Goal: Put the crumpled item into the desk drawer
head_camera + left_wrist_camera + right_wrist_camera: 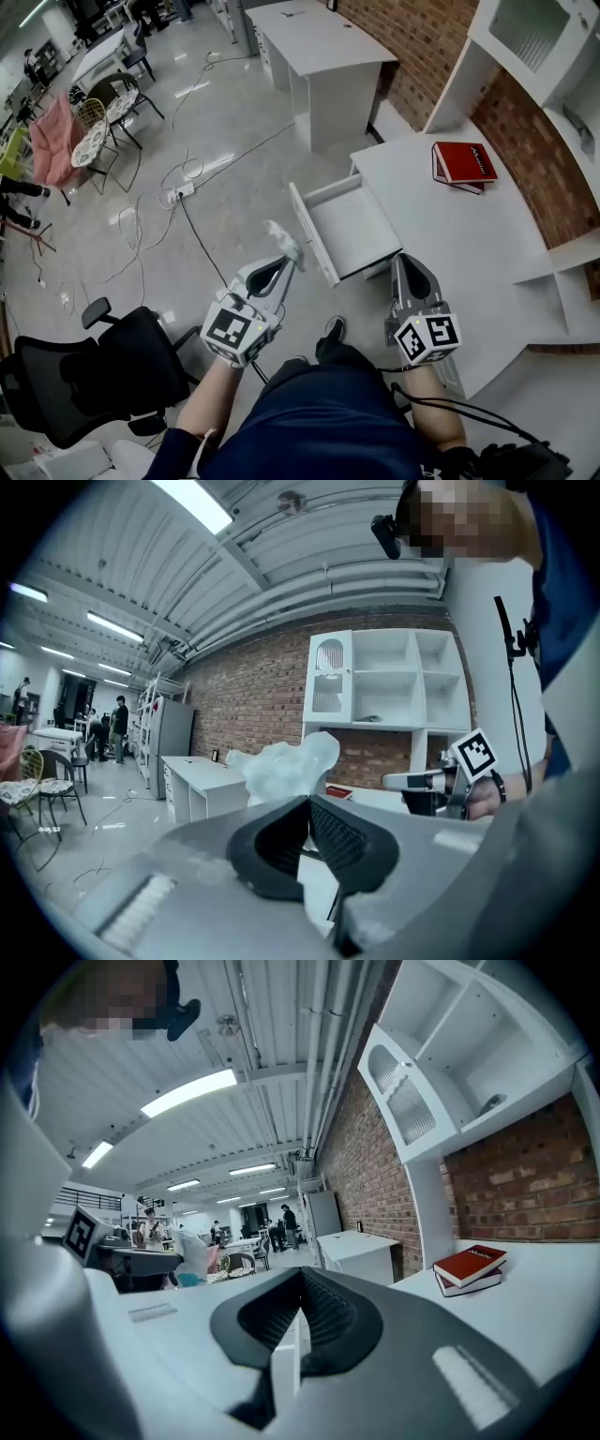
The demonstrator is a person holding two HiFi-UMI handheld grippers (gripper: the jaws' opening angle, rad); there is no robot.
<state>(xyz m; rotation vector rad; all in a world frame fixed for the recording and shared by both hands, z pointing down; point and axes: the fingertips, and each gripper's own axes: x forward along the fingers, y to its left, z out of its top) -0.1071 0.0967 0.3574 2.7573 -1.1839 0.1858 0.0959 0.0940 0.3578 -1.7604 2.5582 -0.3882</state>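
**Clerk:** Entry one, the wad?

**Keeper:** Wad (281,236): white, crumpled, one piece. It is pinched at the tips of the left gripper (286,262), whose jaws are clamped tight on its lower edge. The bulk stands proud above them. It is held in the air over the floor, not over the desk (469,244).

**Clerk:** Drawer?

**Keeper:** Drawer (356,230): white, pulled out from the desk, nothing visible inside. It lies at 3 o'clock from the wad. The wad hangs just outside the front panel.

**Clerk:** Right gripper?

**Keeper:** Right gripper (405,264): jaws together, nothing between them. It sits at the drawer's 5 o'clock corner, near the desk edge. Whether it touches anything cannot be told.

**Clerk:** Sundries?

**Keeper:** Books (464,164): red, stacked on the desk at 1 o'clock from the drawer, well apart from it. Chair (103,375): black, at 8 o'clock, clear of the route.

**Clerk:** Step in hand?

**Keeper:** Transport, by my reading. The wad is gripped and the drawer is open, but the drop is not yet made.

**Clerk:** Next move?

**Keeper:** Carry the wad toward 3 o'clock, over the panel. Part the jaws only once it is above the drawer floor. The wad looks light and springy, so it may cling to a pad or bounce out. Release it low.
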